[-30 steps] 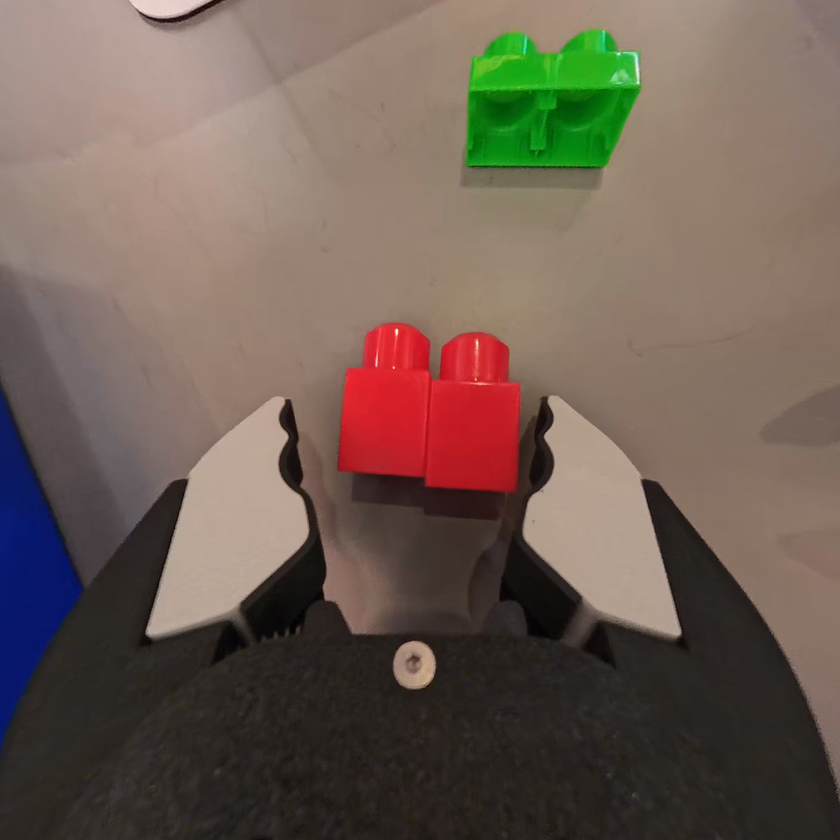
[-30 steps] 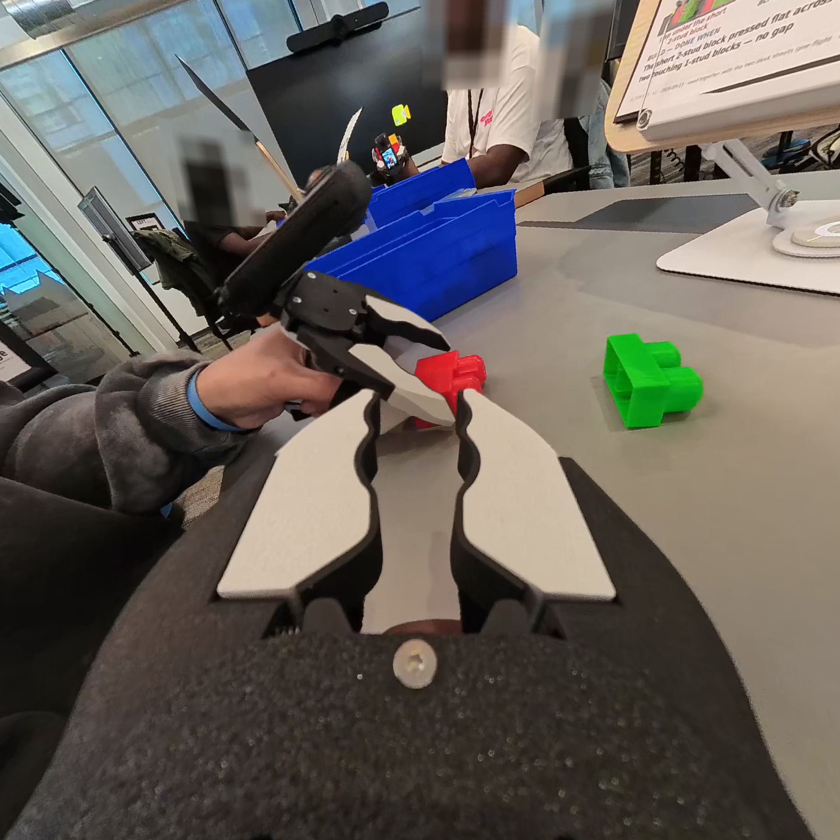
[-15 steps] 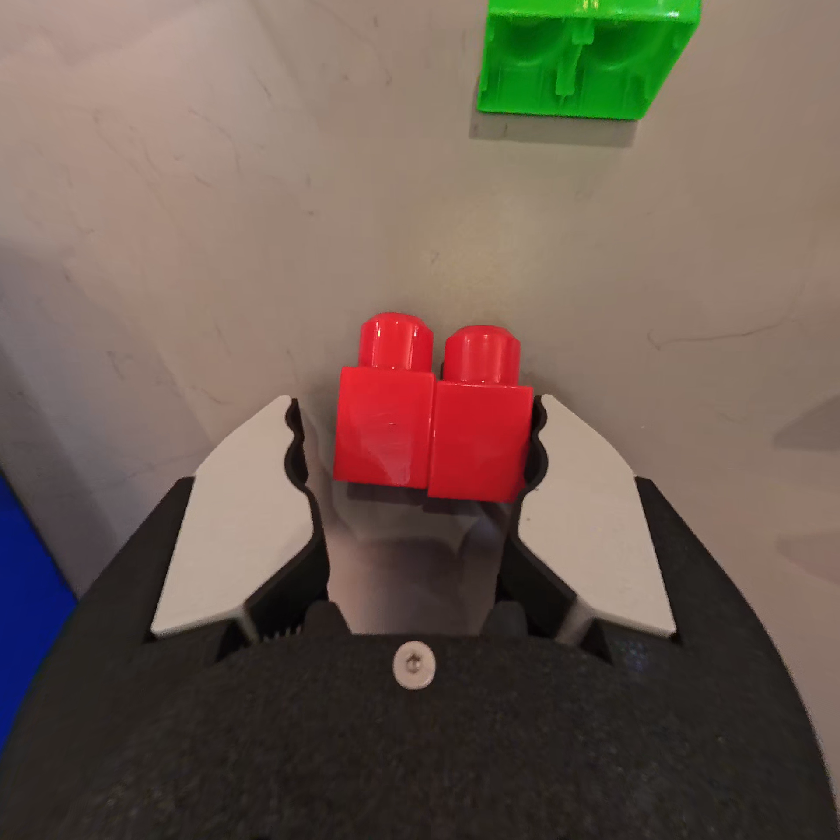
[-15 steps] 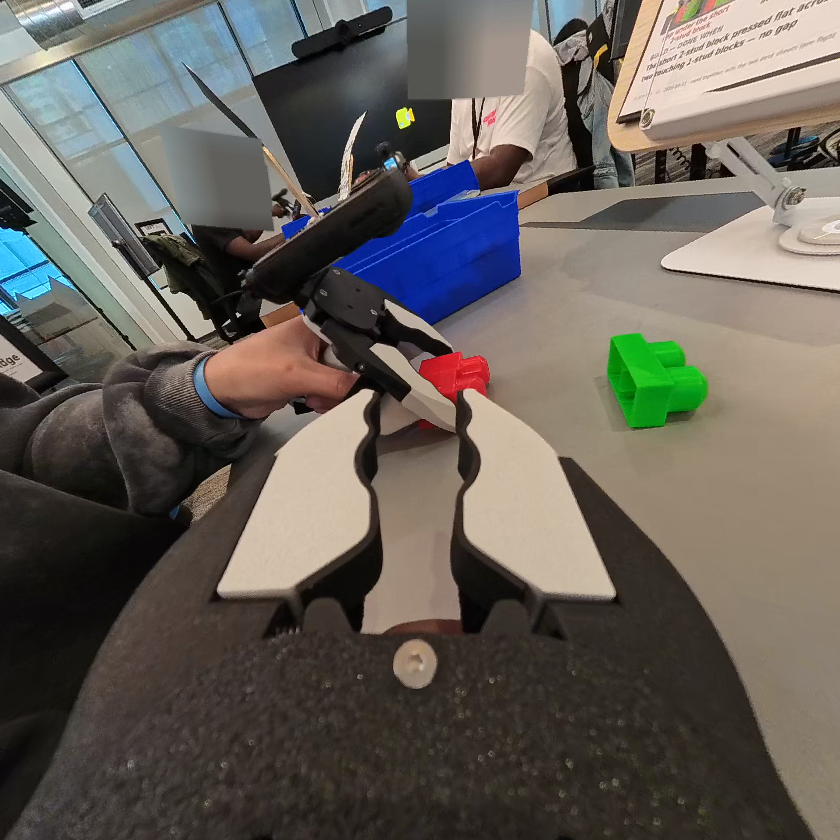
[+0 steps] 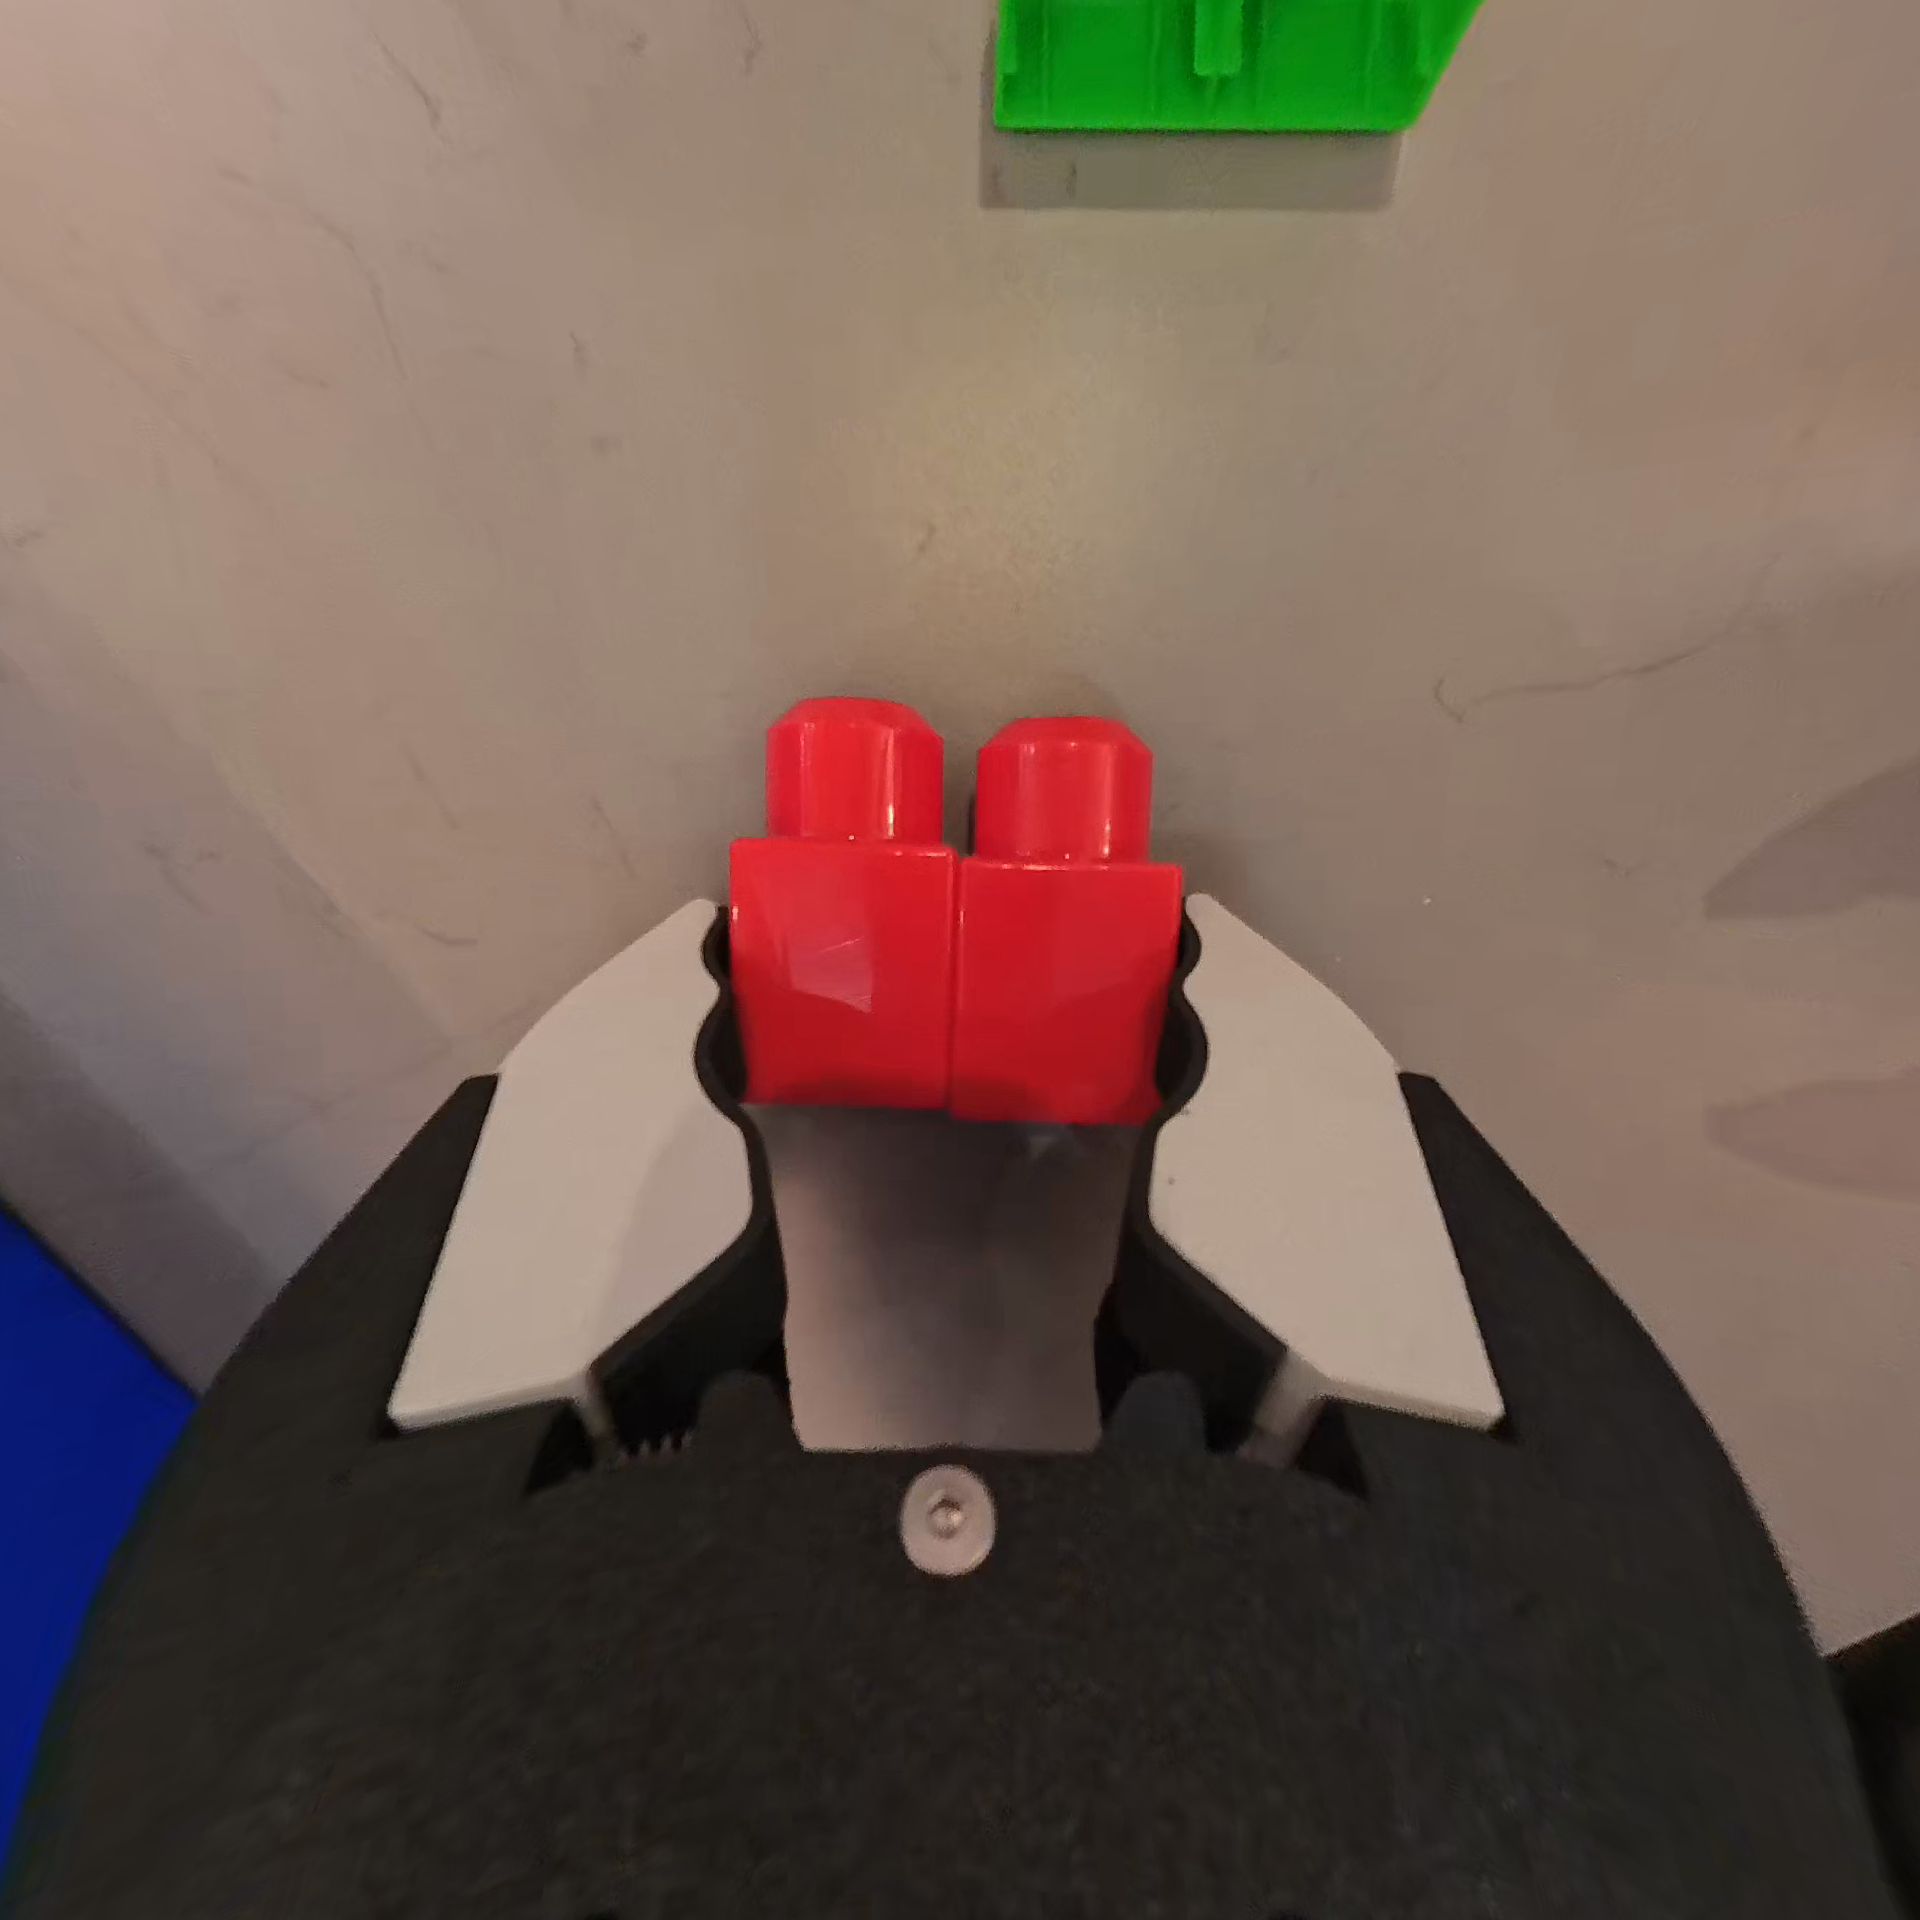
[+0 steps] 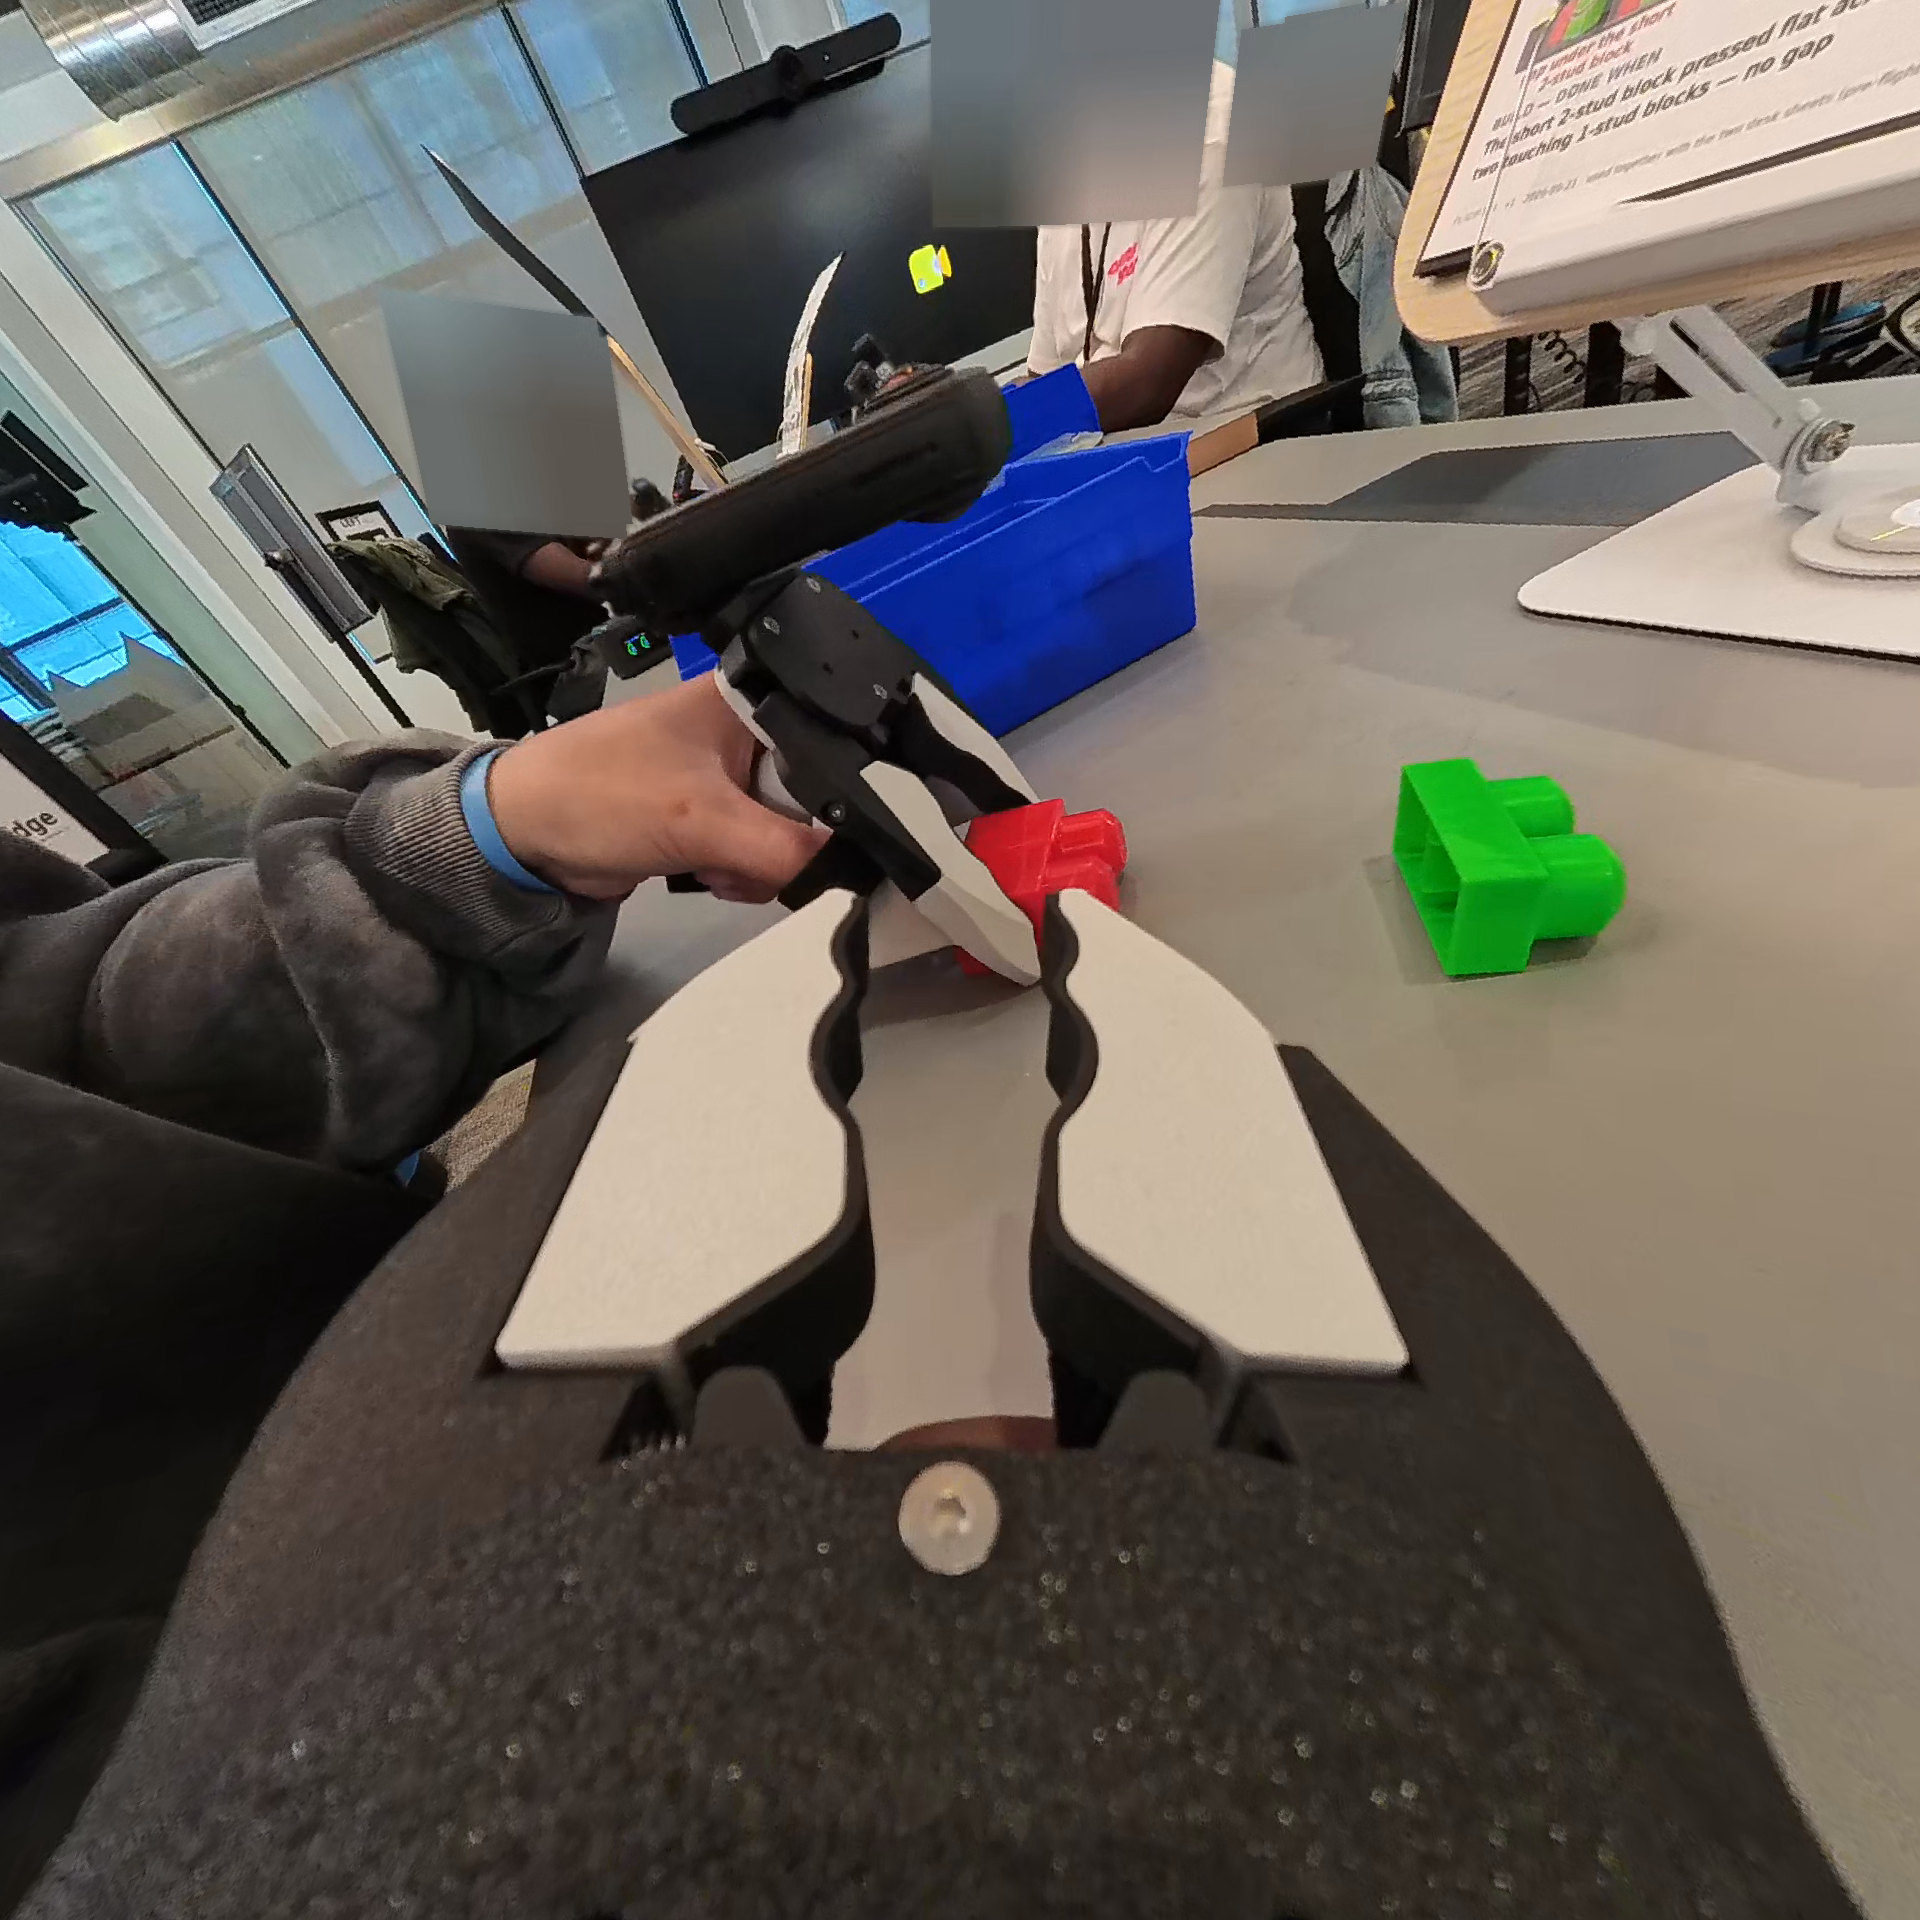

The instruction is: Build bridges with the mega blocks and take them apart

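So a second ago the left gripper [image 5: 956, 997] was sitting wide open with the two red blocks [image 5: 954, 977] loose between its fingers [image 5: 613, 1122], slightly offset from each other. Now it's pushed forward and closed in, both fingers pressing the outer sides, and the pair is squared up flush. The green block [image 5: 1216, 62] has slid almost out of the top of the left wrist view. In the right wrist view the left gripper's handle sits higher.

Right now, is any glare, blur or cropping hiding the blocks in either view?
Left wrist view: sharp; a small glare patch on the left red block, the green block cropped at the top edge. Right wrist view: wide-angle bend at the edges; the left tongs hide part of the red blocks; green block unobstructed.
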Demonstrator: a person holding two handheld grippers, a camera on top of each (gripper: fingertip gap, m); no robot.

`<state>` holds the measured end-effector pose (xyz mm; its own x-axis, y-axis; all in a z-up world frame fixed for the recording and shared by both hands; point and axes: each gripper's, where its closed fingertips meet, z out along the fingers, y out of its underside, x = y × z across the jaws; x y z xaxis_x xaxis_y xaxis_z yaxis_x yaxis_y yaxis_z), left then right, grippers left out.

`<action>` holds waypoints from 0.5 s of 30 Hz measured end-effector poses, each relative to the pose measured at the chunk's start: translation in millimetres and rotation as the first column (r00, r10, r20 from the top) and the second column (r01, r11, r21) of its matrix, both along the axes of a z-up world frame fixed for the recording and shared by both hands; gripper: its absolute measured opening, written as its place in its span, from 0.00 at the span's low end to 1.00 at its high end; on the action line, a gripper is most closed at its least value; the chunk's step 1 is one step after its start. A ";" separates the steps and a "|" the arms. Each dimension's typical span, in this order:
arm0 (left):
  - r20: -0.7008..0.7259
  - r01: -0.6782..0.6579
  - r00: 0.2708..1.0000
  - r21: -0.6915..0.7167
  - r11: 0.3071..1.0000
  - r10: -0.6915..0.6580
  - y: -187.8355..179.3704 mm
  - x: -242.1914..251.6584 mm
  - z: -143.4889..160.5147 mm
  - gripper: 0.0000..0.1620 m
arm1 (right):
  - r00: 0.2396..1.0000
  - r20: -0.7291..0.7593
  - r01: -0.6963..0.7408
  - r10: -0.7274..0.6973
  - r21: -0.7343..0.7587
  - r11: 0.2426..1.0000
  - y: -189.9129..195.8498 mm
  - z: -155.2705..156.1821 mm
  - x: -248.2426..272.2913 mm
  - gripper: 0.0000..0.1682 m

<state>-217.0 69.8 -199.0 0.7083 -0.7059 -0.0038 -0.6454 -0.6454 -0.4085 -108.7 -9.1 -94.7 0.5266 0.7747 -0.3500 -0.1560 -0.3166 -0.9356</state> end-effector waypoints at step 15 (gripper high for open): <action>0.340 0.068 0.934 0.134 0.989 -0.110 -3.1 21.1 36.7 0.47 | 1.000 -0.008 0.009 -0.009 -0.003 1.000 1.6 0.5 2.5 0.19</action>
